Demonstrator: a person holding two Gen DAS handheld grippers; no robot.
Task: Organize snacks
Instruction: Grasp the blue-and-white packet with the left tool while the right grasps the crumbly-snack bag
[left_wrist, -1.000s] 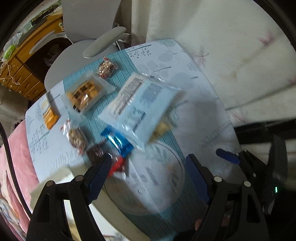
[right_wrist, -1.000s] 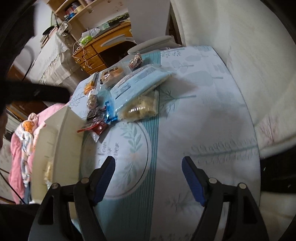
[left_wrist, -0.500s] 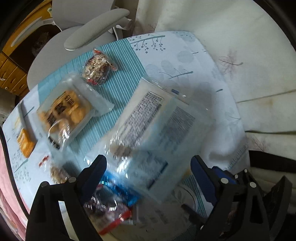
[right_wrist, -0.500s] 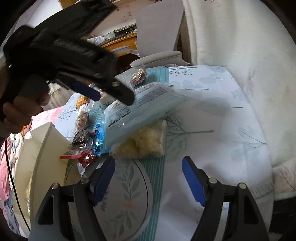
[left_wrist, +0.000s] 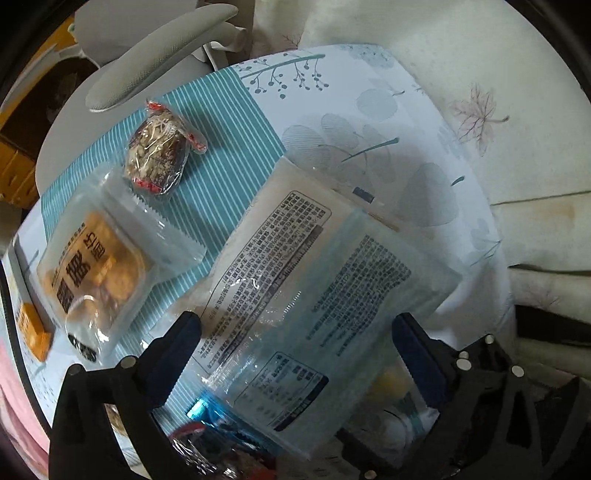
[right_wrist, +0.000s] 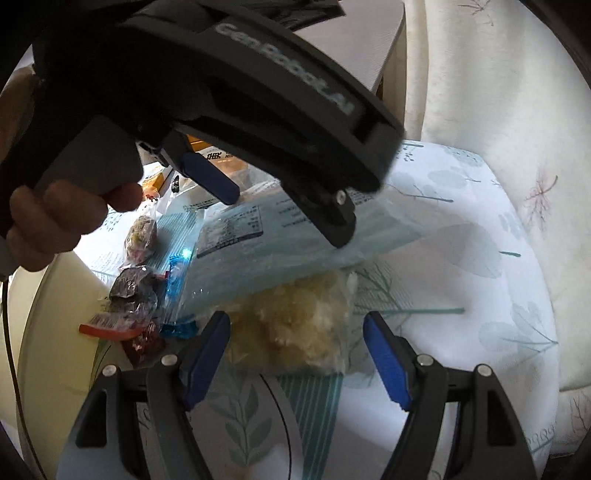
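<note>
Going for the blue bag (left_wrist: 314, 295) lying atop the snack pile on the desk (left_wrist: 369, 122): left tool (left_wrist: 295, 339) is spread wide around it, right tool (right_wrist: 295, 343) is released too. I'd pinch one edge only.

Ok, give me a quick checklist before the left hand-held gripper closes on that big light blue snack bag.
1. Left hand-held gripper open: ok.
2. Big light blue bag lies between its fingers: ok.
3. Fingertips low enough to pinch the bag: cannot tell; one fingertip looks to be at the bag's surface.
4. Blue wrapper clear of the grasp: not ok, it is tucked under the bag's near edge.
5. Yellow snack bag free: not ok, the big bag overlaps it.
6. Right hand-held gripper open and apart from the big bag: ok.
</note>
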